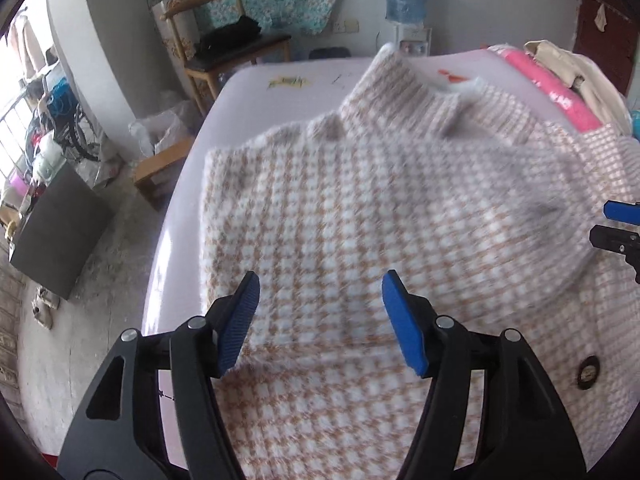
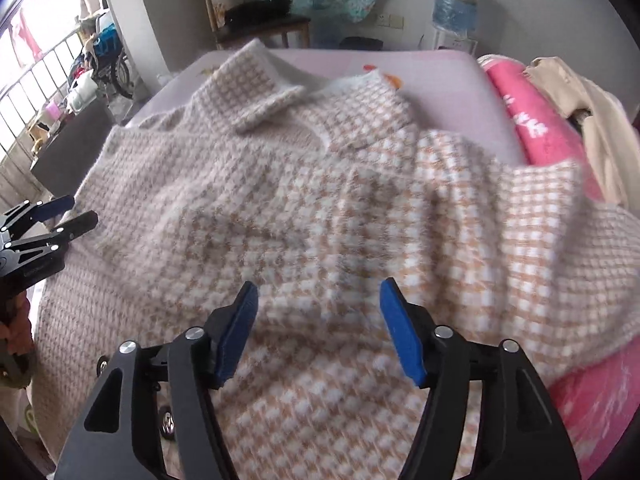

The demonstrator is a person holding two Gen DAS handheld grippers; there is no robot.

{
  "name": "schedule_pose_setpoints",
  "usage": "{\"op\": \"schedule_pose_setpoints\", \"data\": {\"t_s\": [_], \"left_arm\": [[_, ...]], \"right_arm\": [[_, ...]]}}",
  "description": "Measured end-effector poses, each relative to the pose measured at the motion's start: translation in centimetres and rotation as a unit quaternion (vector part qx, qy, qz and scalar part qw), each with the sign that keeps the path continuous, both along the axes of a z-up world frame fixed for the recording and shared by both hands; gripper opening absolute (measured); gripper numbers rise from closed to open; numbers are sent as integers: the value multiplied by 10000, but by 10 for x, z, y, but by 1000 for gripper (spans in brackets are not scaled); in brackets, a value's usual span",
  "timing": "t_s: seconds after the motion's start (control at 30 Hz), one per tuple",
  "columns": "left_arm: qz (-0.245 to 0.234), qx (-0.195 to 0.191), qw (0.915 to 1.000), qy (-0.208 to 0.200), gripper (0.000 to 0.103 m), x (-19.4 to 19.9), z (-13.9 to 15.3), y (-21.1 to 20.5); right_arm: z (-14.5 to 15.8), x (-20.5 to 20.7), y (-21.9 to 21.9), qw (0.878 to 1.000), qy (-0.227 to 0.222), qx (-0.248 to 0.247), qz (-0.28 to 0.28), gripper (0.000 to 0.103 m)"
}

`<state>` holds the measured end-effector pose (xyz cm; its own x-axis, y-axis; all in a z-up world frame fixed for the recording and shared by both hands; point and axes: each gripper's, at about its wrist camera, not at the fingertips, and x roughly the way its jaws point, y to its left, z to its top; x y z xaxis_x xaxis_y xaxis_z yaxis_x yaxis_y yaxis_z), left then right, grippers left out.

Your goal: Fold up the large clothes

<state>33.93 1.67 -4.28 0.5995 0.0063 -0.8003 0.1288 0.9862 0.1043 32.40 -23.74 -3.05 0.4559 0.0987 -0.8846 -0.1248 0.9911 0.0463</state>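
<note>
Left wrist view looks down over the left gripper (image 1: pixel 320 324), its ribbed blue pads (image 1: pixel 239 322) standing well apart with nothing between them, above a fuzzy houndstooth coat (image 1: pixel 340 216) in tan and white. The coat lies spread on a pale lilac bed (image 1: pixel 248 92), one sleeve folded across the body. Only this view shows a dark round button (image 1: pixel 588 372) near the coat's right edge and a grey cabinet (image 1: pixel 60 232) on the gritty floor. The right gripper (image 1: pixel 620 228) pokes in at the right edge.

Right wrist view sits over the right gripper (image 2: pixel 318 326), likewise wide open and empty over the nap. It alone shows the turned-down collar (image 2: pixel 264 100) clearly, a pink quilt (image 2: pixel 528 120) with a beige garment (image 2: pixel 592 120) heaped beside the coat, and a hand (image 2: pixel 16 332) behind the left gripper. A wooden chair (image 2: pixel 256 12) and a wrapped water jug (image 2: pixel 456 0) stand against the far wall.
</note>
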Motion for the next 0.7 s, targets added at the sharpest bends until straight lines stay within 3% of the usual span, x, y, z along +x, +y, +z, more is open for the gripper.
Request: {"op": "schedule_pose_setpoints", "data": {"t_s": [0.13,0.2,0.33,0.57,0.7], "left_arm": [[-106,-40,9999,-87,70,-1,10,-16],[-186,-87,9997,-132,76,-1,13,-30],[-298,-77,9995,-16,78,12,7,-47],[-309,42,9991,284,78,30,-18,-61],[-183,-8,9993,340,84,33,-27,-59]], "right_arm": [[13,-13,-20,9998,-56,70,-175,70],[21,-22,-40,9991,-80,138,-403,71],[33,-38,-96,9930,-26,458,-1085,71],[49,-72,-217,9660,-62,620,-2508,71],[52,-81,-289,9457,-69,707,-3172,71]]}}
